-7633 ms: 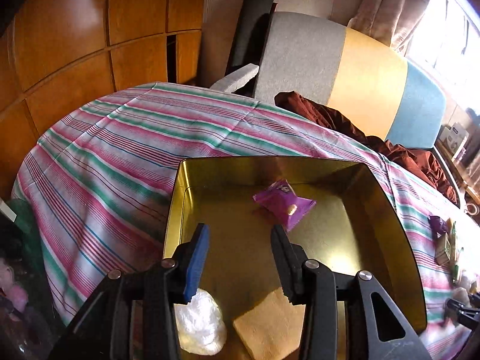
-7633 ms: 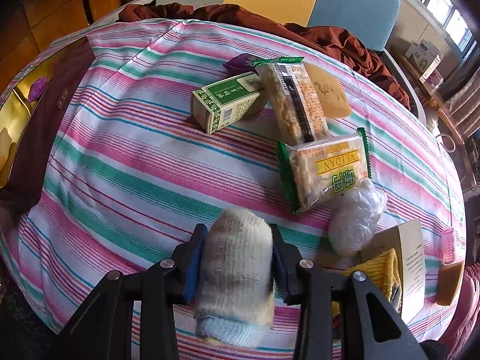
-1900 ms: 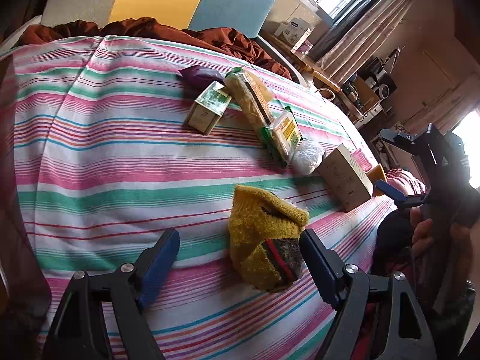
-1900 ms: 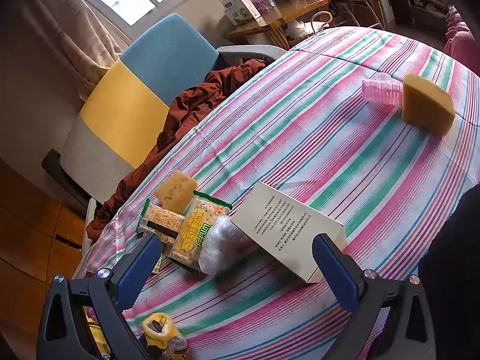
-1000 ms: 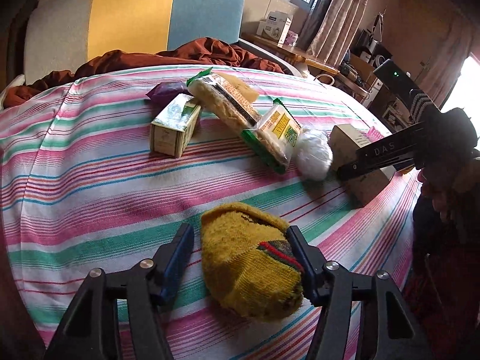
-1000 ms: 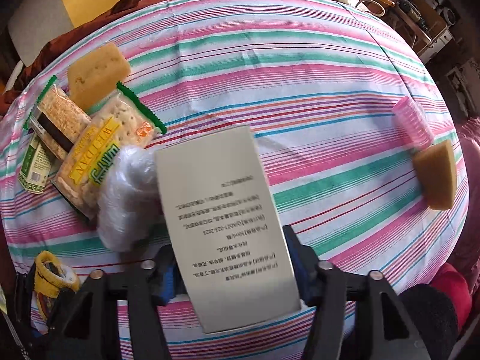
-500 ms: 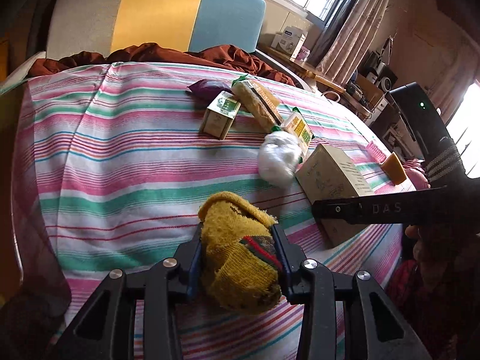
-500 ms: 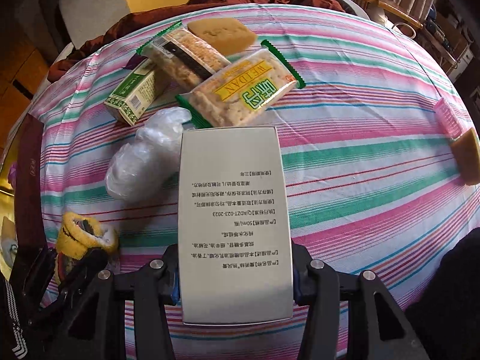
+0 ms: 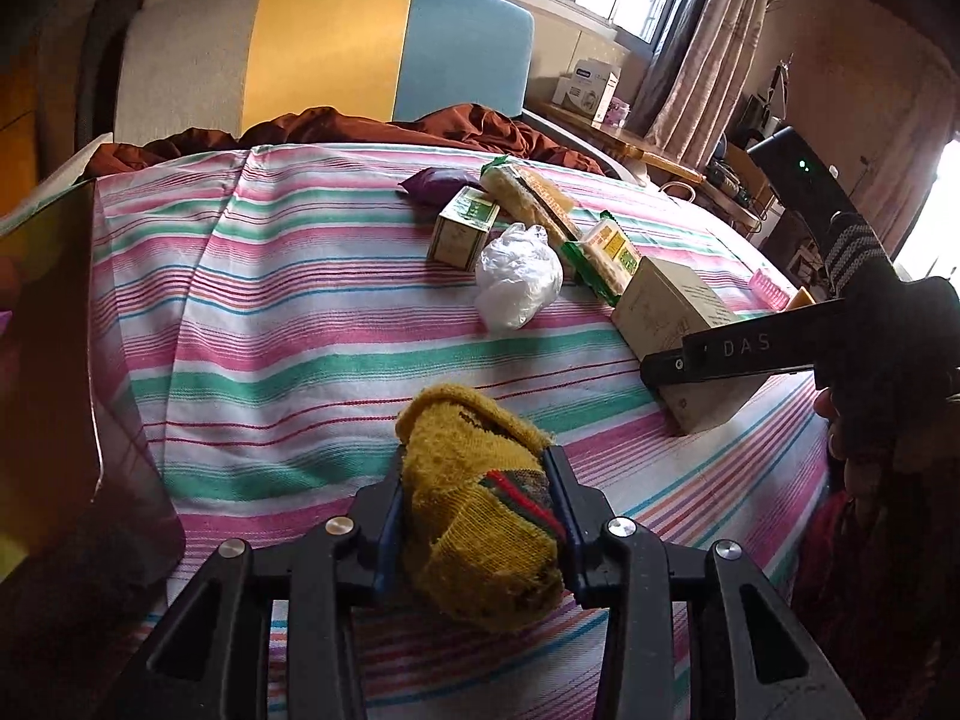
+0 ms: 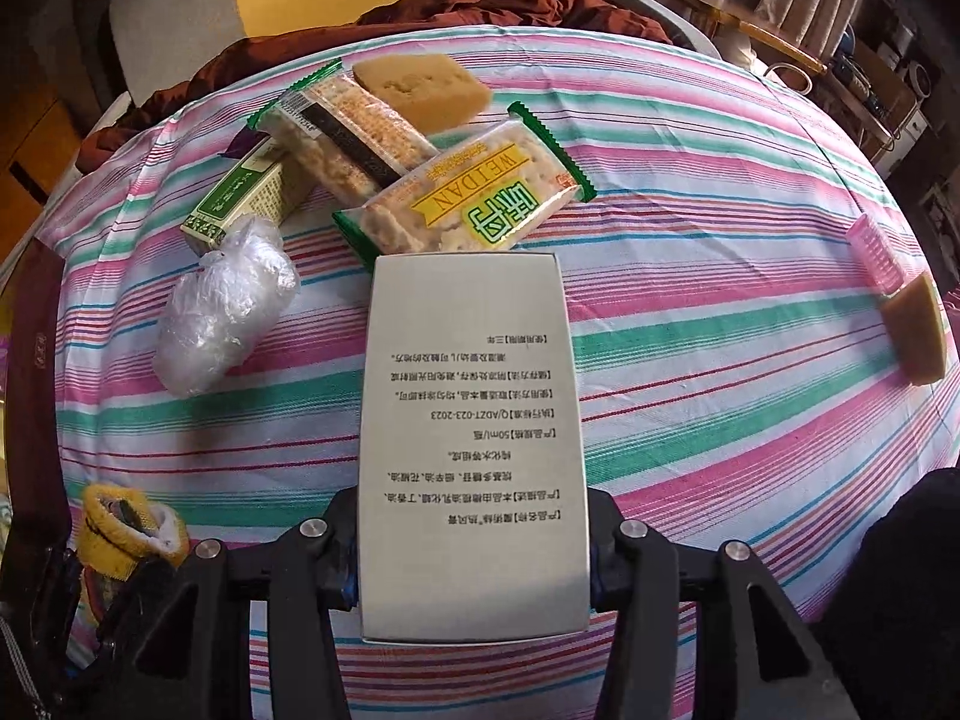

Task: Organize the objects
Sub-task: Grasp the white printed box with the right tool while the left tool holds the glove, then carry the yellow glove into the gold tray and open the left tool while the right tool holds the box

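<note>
**Both grippers clenched on their loads**

The left gripper [image 9: 477,516] has its fingers [image 9: 390,516] closed narrowly on a rolled mustard-yellow knit sock [image 9: 480,510], pads pressing both flanks just above the striped pink-and-green tablecloth [image 9: 300,330].

The right gripper [image 10: 474,546] has its fingers spread wide, clamping the long sides of a pale grey printed cardboard box [image 10: 471,420].

From that box, a crumpled clear plastic bag [image 10: 222,312] lies at ten o'clock and a green-edged cracker packet [image 10: 468,204] touches its far end at twelve.
</note>
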`<state>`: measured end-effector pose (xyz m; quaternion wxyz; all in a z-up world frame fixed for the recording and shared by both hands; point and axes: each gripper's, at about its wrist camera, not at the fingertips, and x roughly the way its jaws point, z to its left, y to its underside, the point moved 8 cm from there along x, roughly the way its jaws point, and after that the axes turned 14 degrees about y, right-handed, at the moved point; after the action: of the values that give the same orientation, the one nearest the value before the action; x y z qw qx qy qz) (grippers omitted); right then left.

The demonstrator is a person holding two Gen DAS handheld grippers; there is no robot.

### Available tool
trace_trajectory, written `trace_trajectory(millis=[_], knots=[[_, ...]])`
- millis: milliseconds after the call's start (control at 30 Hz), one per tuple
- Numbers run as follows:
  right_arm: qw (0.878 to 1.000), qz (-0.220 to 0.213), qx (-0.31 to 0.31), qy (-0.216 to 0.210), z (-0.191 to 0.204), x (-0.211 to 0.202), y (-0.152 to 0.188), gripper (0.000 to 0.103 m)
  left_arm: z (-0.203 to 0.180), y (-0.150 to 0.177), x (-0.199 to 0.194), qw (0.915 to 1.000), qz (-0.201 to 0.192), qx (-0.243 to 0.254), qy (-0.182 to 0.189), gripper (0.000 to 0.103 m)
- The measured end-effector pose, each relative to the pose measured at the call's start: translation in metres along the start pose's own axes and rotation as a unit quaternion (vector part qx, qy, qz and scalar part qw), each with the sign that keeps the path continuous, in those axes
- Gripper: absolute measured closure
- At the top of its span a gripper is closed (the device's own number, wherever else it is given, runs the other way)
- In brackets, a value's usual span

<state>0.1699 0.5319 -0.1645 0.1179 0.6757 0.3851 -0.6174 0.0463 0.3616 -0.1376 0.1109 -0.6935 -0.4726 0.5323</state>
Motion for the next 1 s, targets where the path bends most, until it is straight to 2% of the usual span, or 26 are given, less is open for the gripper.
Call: trace_trajectory(millis=[267, 300, 367, 433, 467, 633, 733, 867, 1000], knots=[[1.000, -0.011, -0.029, -0.001, 0.001, -0.003, 0.010, 0.052, -0.002, 0.001, 0.000, 0.9998, -0.002, 0.015, -0.015, 0.061], [0.999, -0.011, -0.030, 0.000, 0.002, -0.002, 0.003, 0.052, -0.002, 0.002, 0.000, 0.9998, -0.002, 0.015, -0.016, 0.061], [0.999, -0.013, -0.034, 0.002, 0.020, -0.002, -0.003, 0.052, -0.002, 0.002, -0.002, 0.9997, -0.003, 0.016, -0.019, 0.062], [0.999, -0.014, -0.038, 0.003, 0.020, -0.003, -0.001, 0.052, -0.003, 0.002, -0.004, 0.9996, -0.001, 0.013, -0.023, 0.064], [0.999, -0.015, -0.041, 0.004, 0.039, -0.005, -0.009, 0.052, -0.003, 0.001, -0.007, 0.9996, -0.001, 0.012, -0.025, 0.067], [0.998, -0.022, -0.055, 0.011, 0.049, -0.006, -0.013, 0.052, -0.003, -0.002, -0.027, 0.9994, -0.007, 0.010, -0.034, 0.069], [0.998, -0.022, -0.056, 0.012, 0.053, -0.007, -0.012, 0.052, -0.002, -0.010, -0.050, 0.9991, -0.025, 0.002, -0.033, 0.070], [0.998, -0.024, -0.059, 0.013, 0.054, -0.005, -0.020, 0.052, 0.008, -0.032, -0.096, 0.9968, -0.068, -0.008, -0.041, 0.070], [0.997, -0.030, -0.069, 0.022, 0.056, -0.010, -0.018, 0.052, 0.054, -0.056, -0.156, 0.9888, -0.111, -0.030, -0.095, 0.070]])
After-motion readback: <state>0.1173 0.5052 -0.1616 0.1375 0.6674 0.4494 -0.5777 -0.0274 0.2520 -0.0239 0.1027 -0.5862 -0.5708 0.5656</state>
